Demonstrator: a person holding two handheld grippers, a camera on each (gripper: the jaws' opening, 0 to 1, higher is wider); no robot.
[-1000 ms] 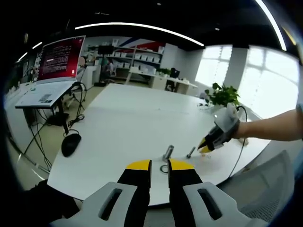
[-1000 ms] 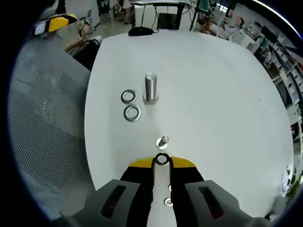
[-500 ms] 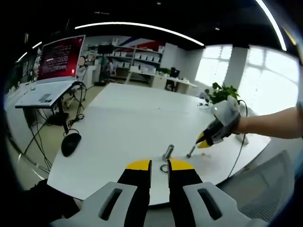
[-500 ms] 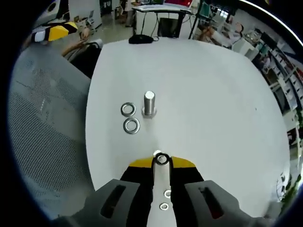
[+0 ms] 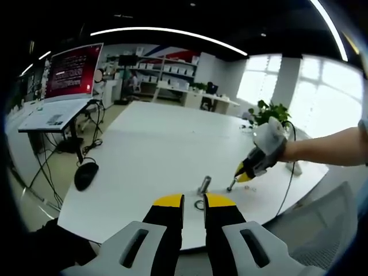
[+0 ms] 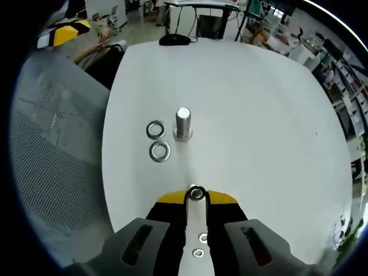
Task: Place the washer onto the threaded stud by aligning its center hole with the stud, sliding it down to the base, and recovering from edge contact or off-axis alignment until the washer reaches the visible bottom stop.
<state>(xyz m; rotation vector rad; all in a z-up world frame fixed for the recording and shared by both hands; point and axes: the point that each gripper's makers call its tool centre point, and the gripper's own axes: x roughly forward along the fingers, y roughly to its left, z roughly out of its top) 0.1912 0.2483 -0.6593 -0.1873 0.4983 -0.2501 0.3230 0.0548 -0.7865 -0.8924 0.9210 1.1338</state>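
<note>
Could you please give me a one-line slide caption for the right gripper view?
Right gripper holds a washer at its tips, above the white table with an upright stud and two loose washers.

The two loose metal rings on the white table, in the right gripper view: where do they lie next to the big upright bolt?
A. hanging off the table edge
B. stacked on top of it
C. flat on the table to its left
C: both washers lie flat on the table, left of the upright stud in that view.
</note>
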